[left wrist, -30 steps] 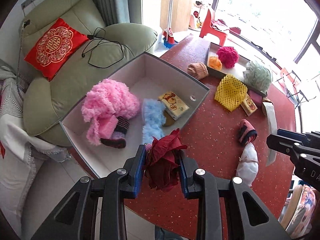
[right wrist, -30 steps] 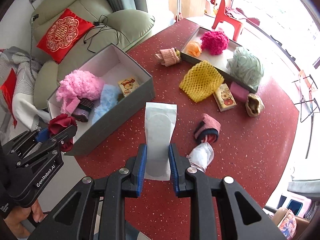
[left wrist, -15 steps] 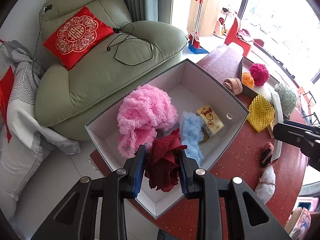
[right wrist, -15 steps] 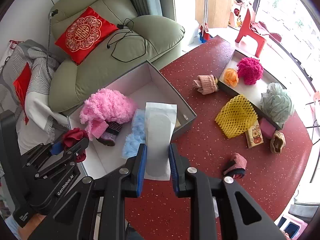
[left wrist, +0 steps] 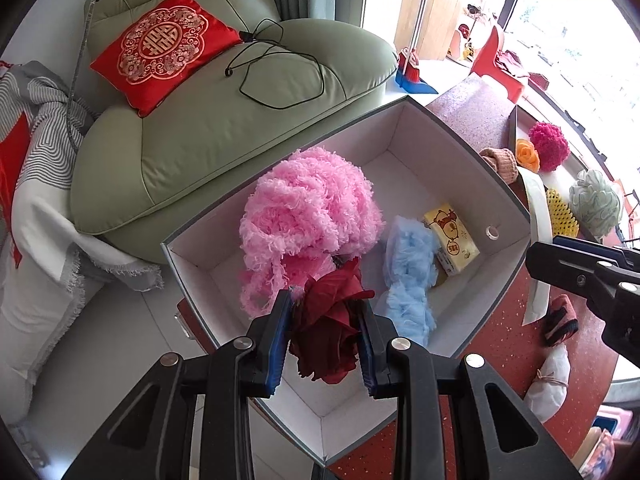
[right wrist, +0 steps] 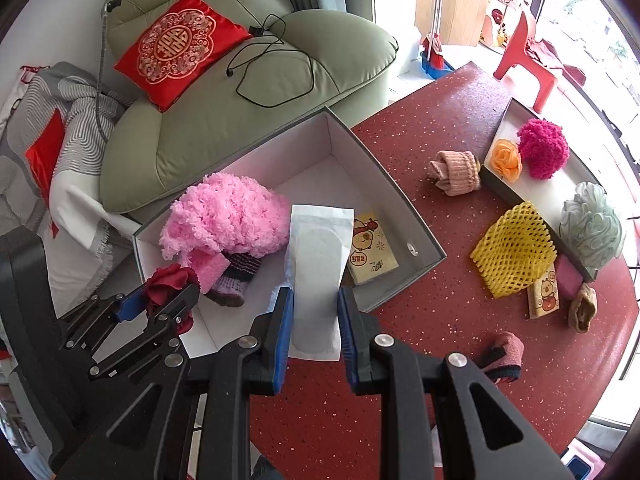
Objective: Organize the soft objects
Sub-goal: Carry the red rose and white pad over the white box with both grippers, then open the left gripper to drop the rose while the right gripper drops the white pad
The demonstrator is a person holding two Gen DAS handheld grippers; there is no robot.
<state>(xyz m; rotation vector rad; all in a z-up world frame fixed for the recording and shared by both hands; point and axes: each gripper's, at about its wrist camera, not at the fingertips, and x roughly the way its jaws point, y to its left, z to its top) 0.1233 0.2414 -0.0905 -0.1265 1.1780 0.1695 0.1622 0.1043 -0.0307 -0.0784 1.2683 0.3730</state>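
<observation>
Over the near end of the grey box point(left wrist: 508, 200), the left tongs point(left wrist: 325, 336) are closed on a dark red cloth flower point(left wrist: 330, 332), whose petals bulge out between the blue pads above the box's white floor. Beside them, the right tongs point(right wrist: 316, 316) are closed on a flat white pad point(right wrist: 318, 272), which stands up between the fingers and hangs over the box's near wall. Inside the box lie a fluffy pink bundle point(left wrist: 308, 216), a light blue fluffy piece point(left wrist: 408, 276) just beside it, and a yellow tissue pack point(left wrist: 452, 240) against the right wall; in the right wrist view a striped knitted sock point(right wrist: 236, 276) shows partly under the pink bundle. The box sits at the edge of the round red desk point(right wrist: 420, 152), next to a green armchair point(right wrist: 248, 120) carrying a red cushion point(right wrist: 176, 48) and a black cable point(right wrist: 272, 68). Farther across the desk, a rolled beige sock point(right wrist: 456, 172) lies near a shallow tray point(right wrist: 552, 196) that holds an orange flower point(right wrist: 506, 160) and a magenta pom-pom point(right wrist: 542, 148), with a pale green bath pouf point(right wrist: 592, 226) at its far end. A yellow foam net point(right wrist: 514, 250) rests on the desk just beside the tray, touching a second tissue pack point(right wrist: 544, 296); a pink block point(right wrist: 570, 278) and a small brown sock point(right wrist: 582, 308) lie near them. A dark red-and-black sock point(right wrist: 504, 354) lies close to the right tongs, and in the left wrist view a white tied bundle point(left wrist: 548, 380) lies near it.
</observation>
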